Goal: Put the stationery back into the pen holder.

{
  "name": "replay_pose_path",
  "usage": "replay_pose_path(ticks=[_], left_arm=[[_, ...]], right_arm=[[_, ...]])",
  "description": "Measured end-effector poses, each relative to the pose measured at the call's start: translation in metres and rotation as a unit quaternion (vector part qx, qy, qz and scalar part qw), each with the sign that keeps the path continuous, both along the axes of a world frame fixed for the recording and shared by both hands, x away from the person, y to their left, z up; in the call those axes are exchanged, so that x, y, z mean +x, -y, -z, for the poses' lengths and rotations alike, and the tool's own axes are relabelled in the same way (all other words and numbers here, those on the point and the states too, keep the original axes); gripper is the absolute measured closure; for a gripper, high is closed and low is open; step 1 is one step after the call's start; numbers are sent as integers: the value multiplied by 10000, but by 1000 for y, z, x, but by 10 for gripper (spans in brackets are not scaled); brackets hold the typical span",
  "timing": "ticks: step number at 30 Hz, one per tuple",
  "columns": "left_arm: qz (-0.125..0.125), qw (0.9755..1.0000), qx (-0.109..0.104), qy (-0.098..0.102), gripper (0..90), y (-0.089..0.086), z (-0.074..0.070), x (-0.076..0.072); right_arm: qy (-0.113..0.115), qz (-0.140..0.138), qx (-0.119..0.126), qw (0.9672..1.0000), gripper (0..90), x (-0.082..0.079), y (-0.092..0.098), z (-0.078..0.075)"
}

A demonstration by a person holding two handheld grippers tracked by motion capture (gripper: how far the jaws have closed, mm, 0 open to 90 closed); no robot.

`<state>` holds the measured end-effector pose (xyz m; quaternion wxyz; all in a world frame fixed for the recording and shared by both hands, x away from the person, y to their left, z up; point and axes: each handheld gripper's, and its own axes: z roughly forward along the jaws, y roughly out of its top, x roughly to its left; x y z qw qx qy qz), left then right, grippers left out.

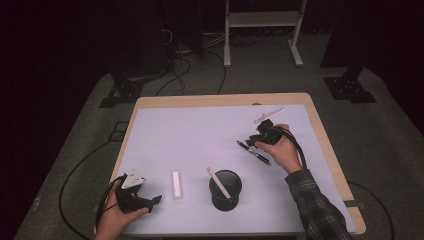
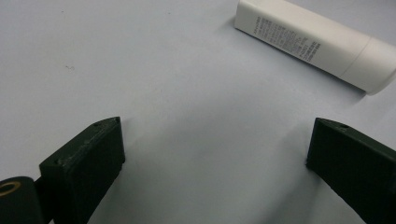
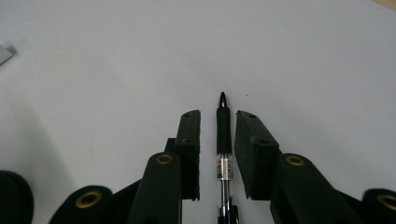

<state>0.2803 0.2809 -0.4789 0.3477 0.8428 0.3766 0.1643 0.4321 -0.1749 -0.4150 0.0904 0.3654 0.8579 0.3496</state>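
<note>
High view: fixed above the person's edge, facing forward and down, far enough to take in the whole table (image 1: 150,102) and the floor beyond. Left gripper view: rides low, looking along its jaws at close range across the white mat (image 2: 187,116) to the white tube (image 2: 317,44), shared with the high view (image 1: 176,184). Right gripper view: very near, looking down its jaws at the black pen (image 3: 223,140), also in the high view (image 1: 253,152).

the middle and far left of the table (image 1: 165,130) lie bare, open to a pass from either side. near the front edge the dark cup (image 1: 225,190), with a white stick (image 1: 218,182) leaning out of it, stands in the way, and the white tube (image 1: 176,184) lies just to its left. a black pen (image 1: 252,151) and a small white tool (image 1: 268,116) crowd the far right.
</note>
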Motion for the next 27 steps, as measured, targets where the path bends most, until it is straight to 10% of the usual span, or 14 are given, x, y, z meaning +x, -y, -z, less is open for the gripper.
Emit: replay_pose_path(ticks=[27], left_arm=[[1,10000,3,2,32,0,0,0]], right_arm=[[-432,-299,-935,9942,696,30,-27,17]])
